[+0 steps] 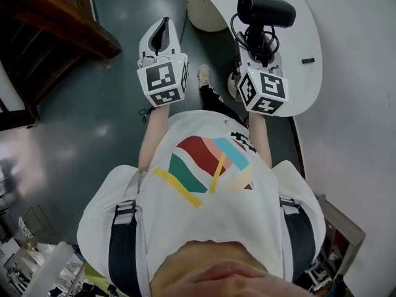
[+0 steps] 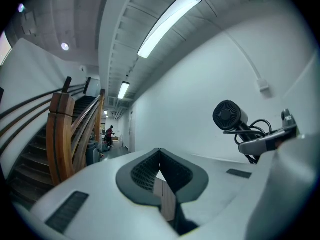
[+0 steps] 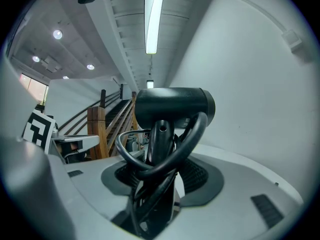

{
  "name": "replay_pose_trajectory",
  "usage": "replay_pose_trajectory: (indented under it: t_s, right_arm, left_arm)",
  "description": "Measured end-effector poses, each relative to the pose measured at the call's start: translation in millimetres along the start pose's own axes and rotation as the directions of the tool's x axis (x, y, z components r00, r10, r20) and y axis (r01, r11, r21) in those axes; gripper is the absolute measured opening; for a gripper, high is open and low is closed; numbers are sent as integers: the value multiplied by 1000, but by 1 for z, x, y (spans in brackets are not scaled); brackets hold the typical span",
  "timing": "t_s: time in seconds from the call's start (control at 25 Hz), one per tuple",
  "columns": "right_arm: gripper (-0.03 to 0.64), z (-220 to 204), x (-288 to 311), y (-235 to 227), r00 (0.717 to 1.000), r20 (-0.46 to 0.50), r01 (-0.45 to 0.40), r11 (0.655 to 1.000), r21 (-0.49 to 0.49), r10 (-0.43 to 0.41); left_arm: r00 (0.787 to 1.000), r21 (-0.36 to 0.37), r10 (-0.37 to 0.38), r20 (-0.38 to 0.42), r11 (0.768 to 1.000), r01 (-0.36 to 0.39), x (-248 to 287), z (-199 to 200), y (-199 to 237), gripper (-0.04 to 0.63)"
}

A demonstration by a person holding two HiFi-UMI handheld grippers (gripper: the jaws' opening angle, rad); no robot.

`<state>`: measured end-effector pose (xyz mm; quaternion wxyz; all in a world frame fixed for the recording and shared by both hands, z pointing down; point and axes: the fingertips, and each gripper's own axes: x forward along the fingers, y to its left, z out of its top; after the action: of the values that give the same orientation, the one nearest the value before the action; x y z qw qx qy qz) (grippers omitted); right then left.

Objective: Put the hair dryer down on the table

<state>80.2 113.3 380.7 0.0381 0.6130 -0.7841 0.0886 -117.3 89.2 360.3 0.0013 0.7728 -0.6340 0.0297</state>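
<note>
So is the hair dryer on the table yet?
Not yet. Done: the right claw has gripped the hair dryer by its handle, cord looped round it. Now: it is held up, seemingly over the white table. Still to do: lower it, let go.

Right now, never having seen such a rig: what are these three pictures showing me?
No robot: a person holds a two-jaw gripper in each hand. The head view looks down from their head; the other two views ride on the grippers. The right gripper is clamped on a black hair dryer, its cord looped round the handle, over a white table. The left gripper is shut and empty. A small dark thing lies on the table.
</note>
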Motion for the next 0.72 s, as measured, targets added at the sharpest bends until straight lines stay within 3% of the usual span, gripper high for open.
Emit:
replay_pose_trajectory:
  t_s: [0.4, 0.72]
  right_arm:
    - [224, 5, 60, -24, 1000, -12, -4, 1000, 25, 4]
    - [224, 38, 131, -60, 1000, 2, 0, 1000, -30, 0]
  left_arm:
    - [1000, 4, 5, -14, 1000, -5, 60, 2, 8, 15]
    - [1000, -22, -5, 26, 1000, 5, 140, 27, 8, 15]
